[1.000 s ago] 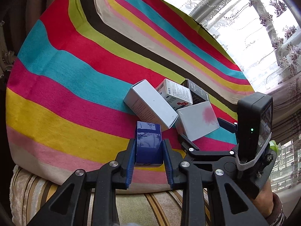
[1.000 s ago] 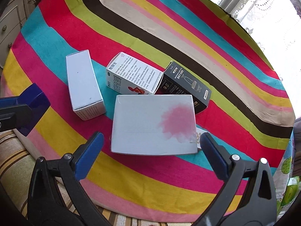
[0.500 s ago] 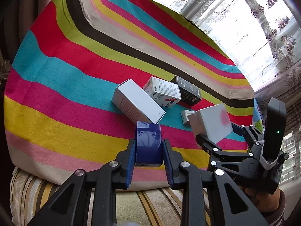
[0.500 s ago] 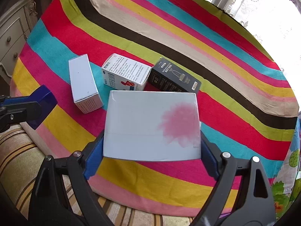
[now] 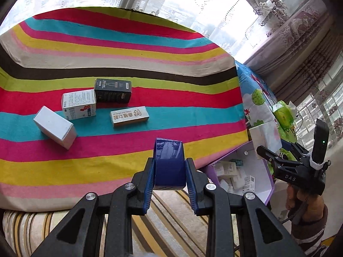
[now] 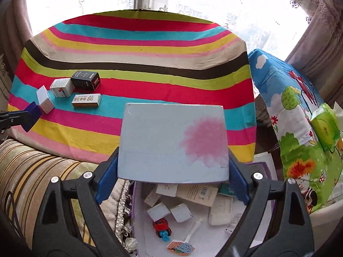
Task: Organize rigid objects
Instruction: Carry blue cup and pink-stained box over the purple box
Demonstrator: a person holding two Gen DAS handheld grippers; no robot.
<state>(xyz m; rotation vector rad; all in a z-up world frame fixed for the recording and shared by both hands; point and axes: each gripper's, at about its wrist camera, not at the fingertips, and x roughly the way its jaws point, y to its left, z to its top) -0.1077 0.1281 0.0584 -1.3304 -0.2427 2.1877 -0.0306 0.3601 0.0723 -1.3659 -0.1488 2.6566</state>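
My left gripper is shut on a small dark blue box, held over the near edge of the striped table. My right gripper is shut on a wide pale box with a pink stain, held above an open purple bin below the table's right end. On the cloth lie a plain white box, a white printed box, a black box and a silver lettered box. The left wrist view shows the stained box over the bin.
The bin holds several small cartons and a red toy car. A striped cushion runs below the table's near edge. To the right stands a surface under a cartoon cloth with a green tissue pack. Curtained windows lie behind.
My right gripper closed on the stained box and lifted it off the table, uncovering the lettered box. Both grippers swung right and up, and the bin came into view.
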